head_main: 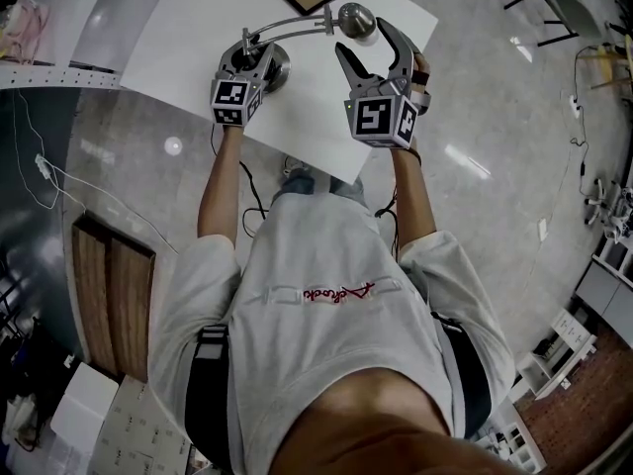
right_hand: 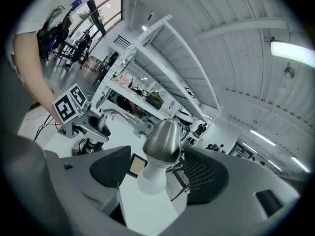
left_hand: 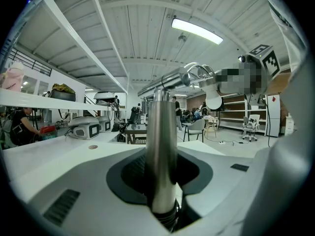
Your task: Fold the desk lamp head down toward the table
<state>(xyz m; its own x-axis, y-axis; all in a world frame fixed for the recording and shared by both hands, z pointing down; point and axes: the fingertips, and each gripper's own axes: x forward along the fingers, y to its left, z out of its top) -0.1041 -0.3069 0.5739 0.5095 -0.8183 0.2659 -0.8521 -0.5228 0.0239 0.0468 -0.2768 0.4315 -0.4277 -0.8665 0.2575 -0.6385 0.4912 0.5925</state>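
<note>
Steel lamp head (right_hand: 165,137) sits between spread fingers (right_hand: 110,167) of the right gripper (right_hand: 156,171)

Shiny silver metal desk lamp (head_main: 287,25), flat white table (head_main: 198,28)
Between the right gripper (head_main: 364,40)'s grey jaws: silver head (right_hand: 165,139), round white bulb (right_hand: 149,182).

Big open workshop kind of space. The white worktop (head_main: 198,28) sits on a shiny grey floor (head_main: 514,117), with a brown wooden panel (head_main: 111,295) off to the left. The ceiling (left_hand: 123,33) is white and ribbed, with one long strip light (left_hand: 197,31) on. There's tall white racking (right_hand: 147,48) along one side, dark-framed windows (right_hand: 106,9) past it, and a few office chairs (left_hand: 197,128) further back.
</note>
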